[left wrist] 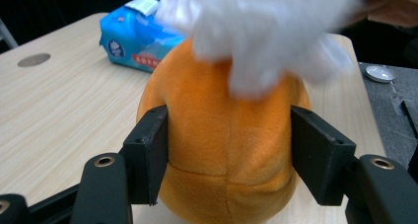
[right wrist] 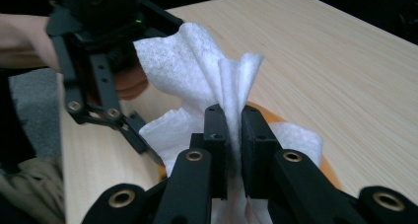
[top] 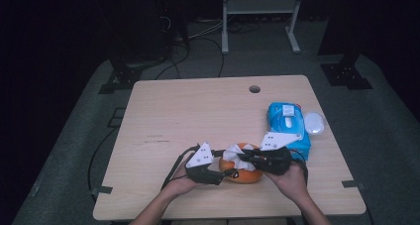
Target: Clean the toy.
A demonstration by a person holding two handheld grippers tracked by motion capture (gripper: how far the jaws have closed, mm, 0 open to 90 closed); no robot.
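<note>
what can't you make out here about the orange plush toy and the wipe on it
- Orange plush toy: its top, left gripper view, covered by the blurred white wipe.
- Its dark marking, high view: too small to read.
- Wipe's lower part, right gripper view: hidden behind the right hand-held gripper.
- Blue wipes pack label: too small.

Tissue pack [top: 288, 127] right, bare tabletop [top: 188, 111] beyond

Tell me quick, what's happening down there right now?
Left gripper clamped on orange plush toy. Right gripper shut on white tissue, over toy. Blue tissue pack behind, clear.
</note>
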